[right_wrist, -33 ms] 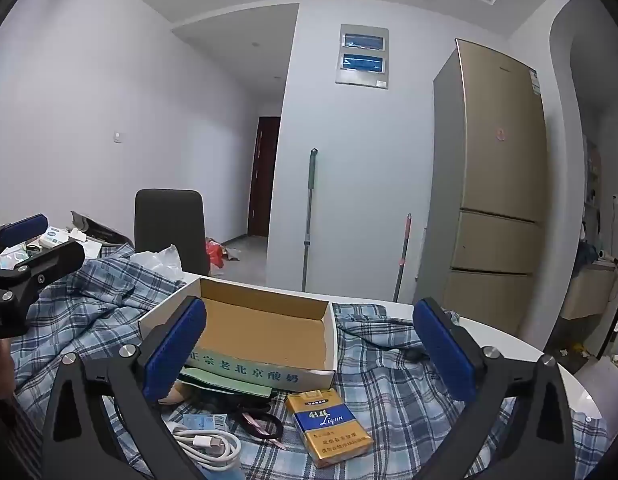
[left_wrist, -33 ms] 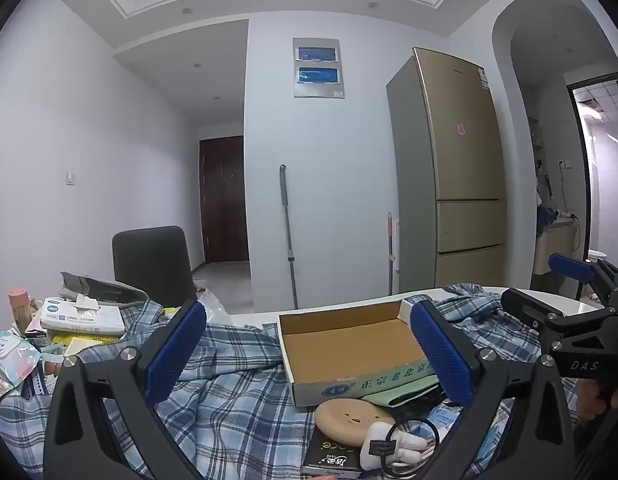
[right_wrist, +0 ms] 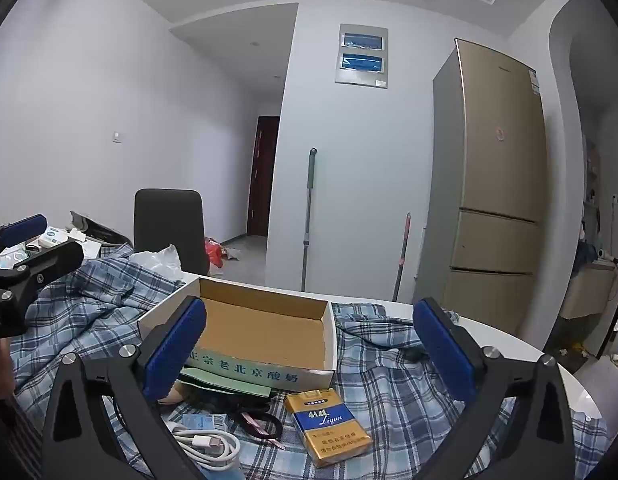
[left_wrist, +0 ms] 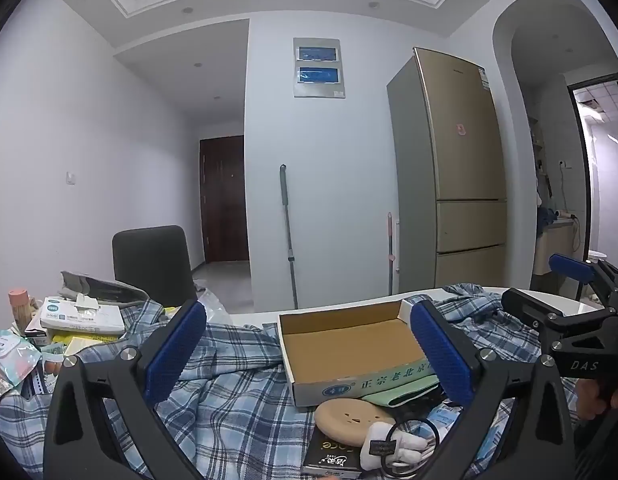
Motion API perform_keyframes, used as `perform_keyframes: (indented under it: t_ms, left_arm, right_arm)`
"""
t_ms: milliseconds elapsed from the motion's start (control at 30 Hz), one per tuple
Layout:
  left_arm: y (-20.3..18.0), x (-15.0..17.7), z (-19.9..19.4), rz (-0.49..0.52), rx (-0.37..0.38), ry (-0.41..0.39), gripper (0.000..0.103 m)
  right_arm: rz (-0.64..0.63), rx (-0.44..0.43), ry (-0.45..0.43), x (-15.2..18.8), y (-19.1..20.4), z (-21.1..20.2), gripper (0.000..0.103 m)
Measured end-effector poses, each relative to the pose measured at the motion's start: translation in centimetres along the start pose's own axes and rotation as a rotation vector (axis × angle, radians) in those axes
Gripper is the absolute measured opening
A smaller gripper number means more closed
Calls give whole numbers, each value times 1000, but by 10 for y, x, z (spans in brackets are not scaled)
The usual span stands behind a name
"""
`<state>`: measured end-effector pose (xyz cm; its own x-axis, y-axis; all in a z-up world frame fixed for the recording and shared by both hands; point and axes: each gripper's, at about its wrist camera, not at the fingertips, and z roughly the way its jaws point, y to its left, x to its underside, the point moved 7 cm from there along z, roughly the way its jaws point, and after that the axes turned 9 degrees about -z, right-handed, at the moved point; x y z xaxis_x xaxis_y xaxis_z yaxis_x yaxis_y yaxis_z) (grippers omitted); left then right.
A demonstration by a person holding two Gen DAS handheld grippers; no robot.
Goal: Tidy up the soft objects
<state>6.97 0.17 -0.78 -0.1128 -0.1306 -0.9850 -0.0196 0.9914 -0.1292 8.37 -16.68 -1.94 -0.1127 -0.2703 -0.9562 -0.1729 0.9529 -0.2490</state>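
A blue plaid shirt lies spread and rumpled over the table; it also shows in the right wrist view. An empty open cardboard box sits on it, also seen in the right wrist view. A green cloth lies partly under the box front. A small white plush with a black hair tie lies by a tan round pad. My left gripper is open and empty above the shirt. My right gripper is open and empty in front of the box.
A yellow cigarette pack, a white cable and a black hair tie lie near the box. Tissue packs and packets crowd the table's left. A dark chair stands behind; a fridge at right.
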Motion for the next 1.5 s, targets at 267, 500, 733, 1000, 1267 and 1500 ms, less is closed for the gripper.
perform_keyframes:
  t_ms: [267,500,733,1000,1267,1500]
  left_arm:
    - [8,7,5,-14,-9,7,103]
    - [9,6,6,-35,-17,22,103]
    - [12,7,8,-48,-31,30,103]
    - [13,6,9,-28,-65,25,103]
    - [14,5,5,-38,-34,10,103]
    - [5,2,-4,4,-36,-31,103]
  right_arm:
    - [-14,-2,-34,-4,2,-4,103]
    - [-14,-24,-32,-4,2,-6,103]
    - [6,-23,10,0,0,2,103]
    - [66,-10,9,1,-13,1,103]
    - [61,8,36,6,-12,5,103]
    - [70,25,2,2,-17,-3,103]
